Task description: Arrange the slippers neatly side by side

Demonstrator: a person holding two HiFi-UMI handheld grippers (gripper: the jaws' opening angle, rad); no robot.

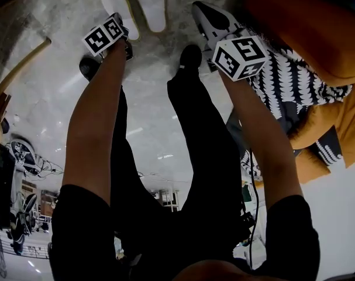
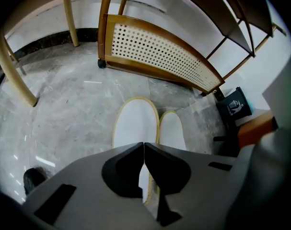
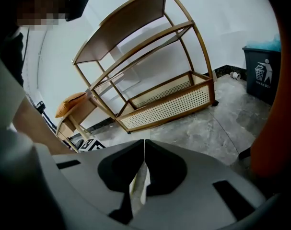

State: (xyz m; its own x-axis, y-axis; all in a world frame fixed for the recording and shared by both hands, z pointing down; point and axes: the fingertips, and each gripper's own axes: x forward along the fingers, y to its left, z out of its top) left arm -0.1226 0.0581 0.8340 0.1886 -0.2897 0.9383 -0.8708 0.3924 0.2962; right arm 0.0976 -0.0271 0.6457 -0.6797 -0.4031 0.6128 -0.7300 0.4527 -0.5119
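Nearest the camera, the person's black shoe (image 1: 190, 56) stands on the grey stone floor (image 1: 54, 81), with both bare forearms reaching forward over it. The left gripper (image 2: 144, 145) points steeply down, apparently so that it can work on things lying flat. Its jaws are pressed together at the tips with nothing pinched between them. The right gripper (image 3: 144, 143) is held higher and flatter, seemingly parked out of the way. Its jaws also meet at the tips, and a pale strip shows through the slot behind them, though what it is cannot be made out. Just beyond the left gripper, the first slipper (image 2: 135, 123) and the second slipper (image 2: 173, 128) lie sole-down on the floor. Their long edges are touching or nearly so and the toes are slightly uneven, so the pair looks close to arranged. There is bare floor to the left as far as a wooden leg (image 2: 13, 71). To the right, an orange cushion (image 1: 306, 28) crowds in. Farther off, the shelf (image 2: 155, 51) with its dotted panel closes the space beyond the toes, and a dark bin (image 3: 262, 73) stands by the wall.
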